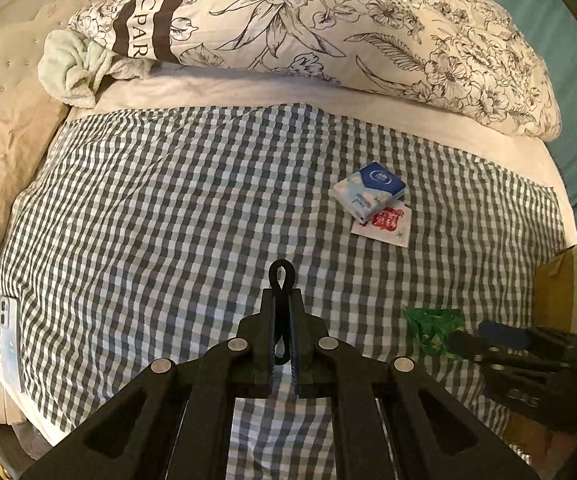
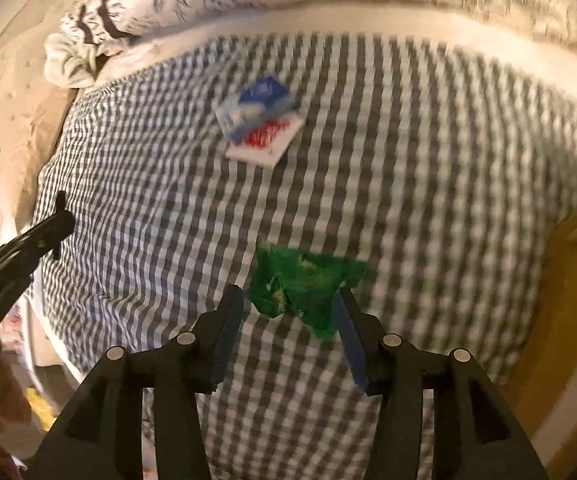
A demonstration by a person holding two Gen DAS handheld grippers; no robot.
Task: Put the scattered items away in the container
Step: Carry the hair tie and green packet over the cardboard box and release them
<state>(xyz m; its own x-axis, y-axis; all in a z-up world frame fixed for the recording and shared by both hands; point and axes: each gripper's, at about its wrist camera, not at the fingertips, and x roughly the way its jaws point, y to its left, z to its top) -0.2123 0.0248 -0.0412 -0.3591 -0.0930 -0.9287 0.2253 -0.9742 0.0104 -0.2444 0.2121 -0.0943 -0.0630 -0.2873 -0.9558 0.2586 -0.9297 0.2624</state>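
Scene: a bed under a grey-and-white checked cloth [image 1: 192, 200], a floral pillow [image 1: 328, 20] at its head, scattered items lying on the cloth.

Left hand-held gripper [image 1: 284, 304]: jaws pressed together on a thin black looped band [image 1: 282, 276], whose loop pokes out past the fingertips.

Right hand-held gripper [image 2: 288, 300]: jaws about half open, pointing steeply down. The crumpled green plastic wrapper [image 2: 304, 284] lies between the blue pads [image 2: 228, 328], but nothing is pinched yet (the view is smeared by motion, so contact at the right pad is hard to judge).

Other items: a blue-and-white tissue packet [image 1: 368, 190] rests on a flat white sachet with red print [image 1: 386, 224], well apart from the wrapper, nearer the pillow.

Container: probably the brown cardboard box [image 1: 560, 292] at the bed's right edge, just beyond the wrapper.

Doing it well: lower until the pads straddle the wrapper's bulk, not a loose corner; close gently so the checked cloth is not gathered with it; lift straight before swinging to the box.
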